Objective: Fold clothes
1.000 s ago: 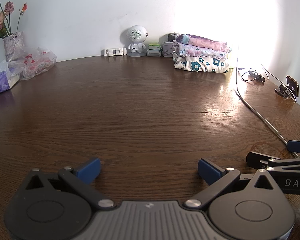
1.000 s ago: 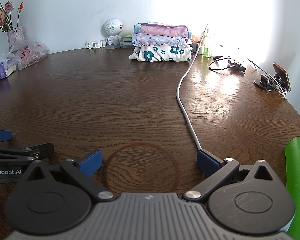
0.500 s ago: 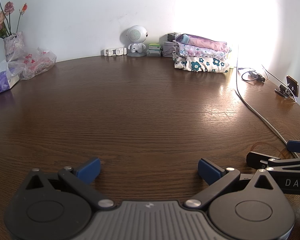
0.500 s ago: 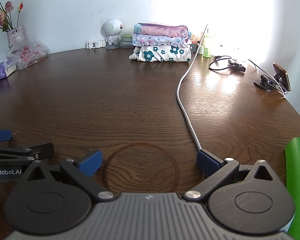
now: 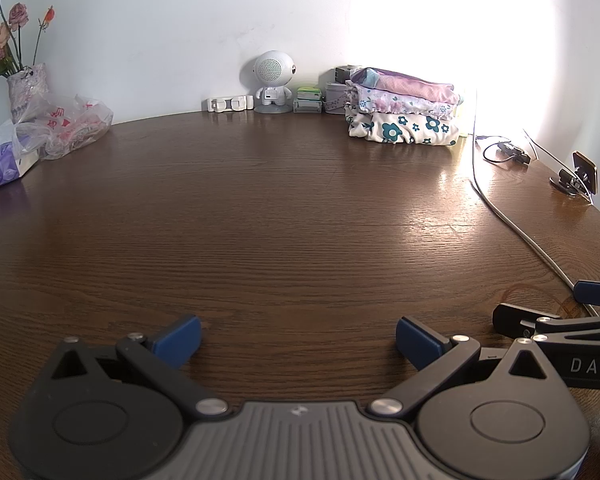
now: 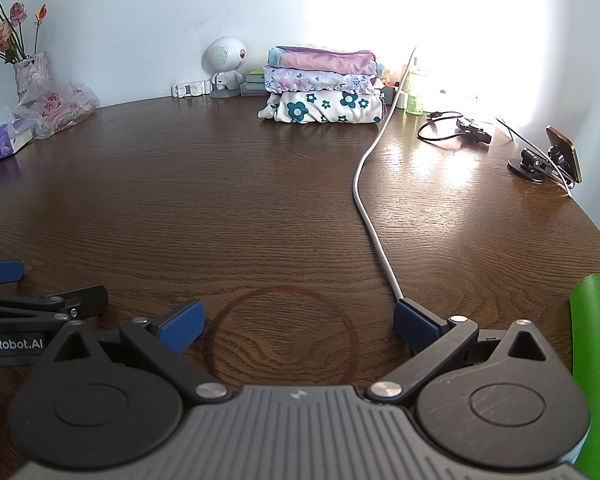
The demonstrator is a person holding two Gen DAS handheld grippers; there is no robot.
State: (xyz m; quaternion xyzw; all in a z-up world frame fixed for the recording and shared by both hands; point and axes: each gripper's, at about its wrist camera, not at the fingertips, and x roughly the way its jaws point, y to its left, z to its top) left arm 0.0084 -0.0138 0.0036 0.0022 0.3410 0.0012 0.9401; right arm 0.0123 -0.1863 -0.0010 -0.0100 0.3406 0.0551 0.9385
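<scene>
1. Claws: left claw (image 5: 298,338) and right claw (image 6: 299,326) are parked low at the near edge of the surface (image 5: 284,216), side by side, both w/ fingers spread wide apart, nothing gripped; probably a rest pose betw. garments.
2. Folded clothes (image 5: 404,116) are stacked three high at the far edge by the wall, well apart from both claws, likely set back to leave working room.
3. No unfolded garment is seen on the surface.
4. Only the right wrist view shows a green bottle (image 6: 415,90), a ring stain (image 6: 282,334) betw. the fingers, and a green item (image 6: 596,360) at far right, which can't be identified.
</scene>
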